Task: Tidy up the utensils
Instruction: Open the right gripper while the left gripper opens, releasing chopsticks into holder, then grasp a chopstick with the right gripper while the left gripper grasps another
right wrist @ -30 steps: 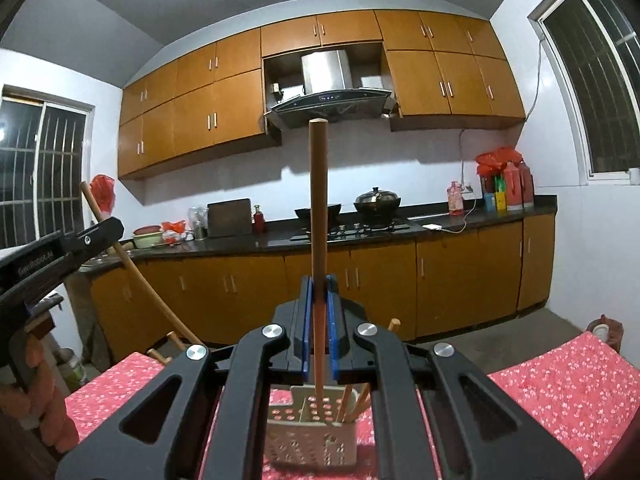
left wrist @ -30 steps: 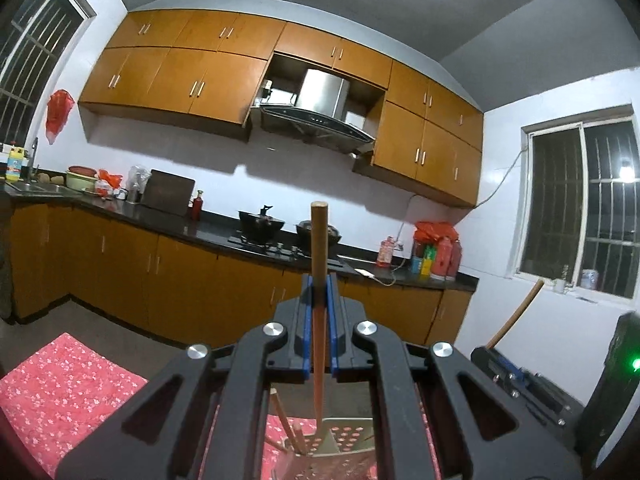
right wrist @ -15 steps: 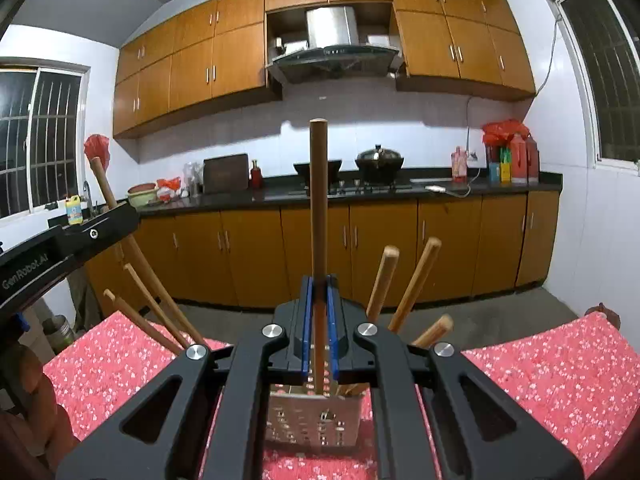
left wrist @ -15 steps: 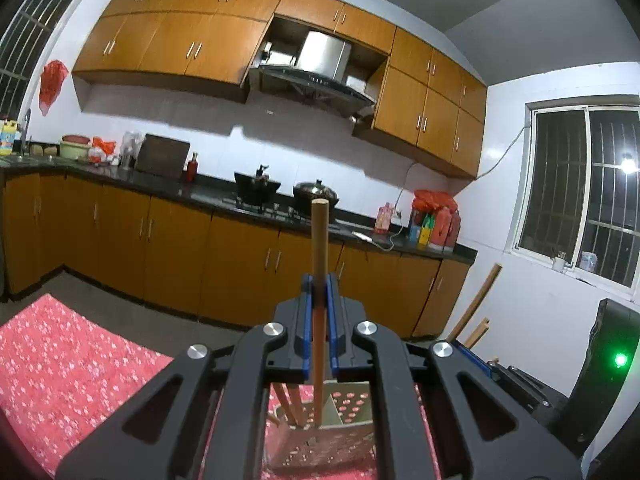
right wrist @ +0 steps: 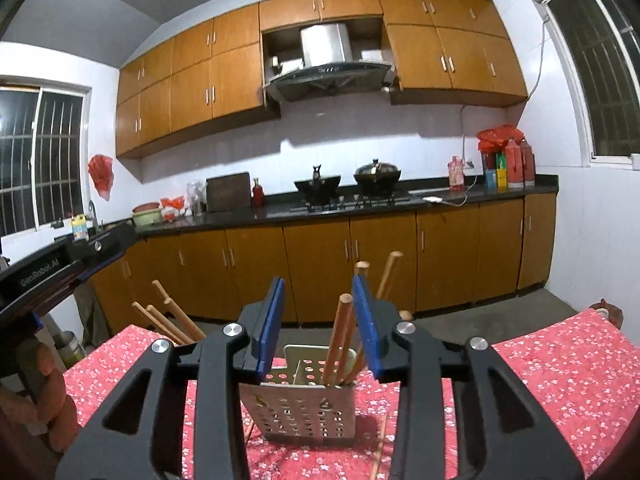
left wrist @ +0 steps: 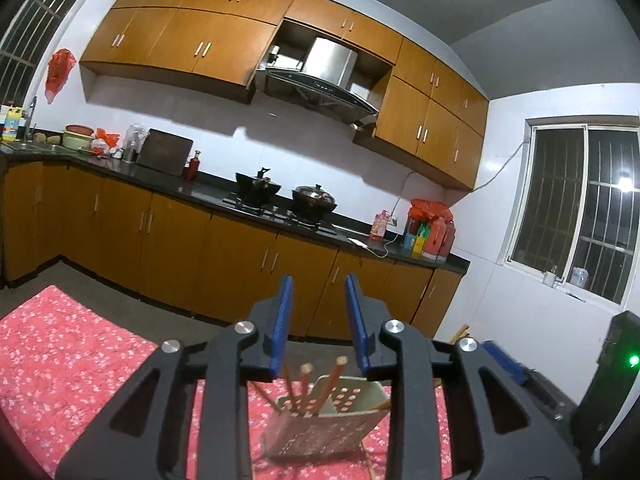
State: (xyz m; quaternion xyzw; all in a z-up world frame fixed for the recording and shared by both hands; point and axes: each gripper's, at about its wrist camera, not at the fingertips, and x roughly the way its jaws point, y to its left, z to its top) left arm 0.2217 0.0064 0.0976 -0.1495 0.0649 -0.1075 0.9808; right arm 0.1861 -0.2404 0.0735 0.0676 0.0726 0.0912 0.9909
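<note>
- Left wrist view: left gripper (left wrist: 319, 320) has blue pads spread apart, nothing between them; it hovers above the pale perforated plastic utensil holder (left wrist: 320, 426).
- Holder stands on the red floral tablecloth (left wrist: 76, 364), leaning a bit in this view; may be lens tilt, can't tell.
- Thin round wooden chopsticks (left wrist: 306, 386) stand inside it, tips up, fanned out, some leaning left, some right.
- One more stick lies on the cloth by the holder's right base (left wrist: 370, 466).
- Right wrist view: right gripper (right wrist: 319, 326) also w/ pads wide apart & empty, right over the same holder (right wrist: 300, 412).
- Holder has a divider wall; a bundle of sticks (right wrist: 338, 344) sits in the right compartment. More sticks (right wrist: 168, 320) poke out far left behind the gripper body; which compartment, can't tell.
- Loose stick on cloth at right of the base (right wrist: 378, 450); another peeks at left base.
- Handling, my guess: sticks are light, stiff, smooth, so they roll & slip; best pinched mid-shaft, square across pads. Holder looks light, prob tips easily if a stick is knocked sideways.
</note>
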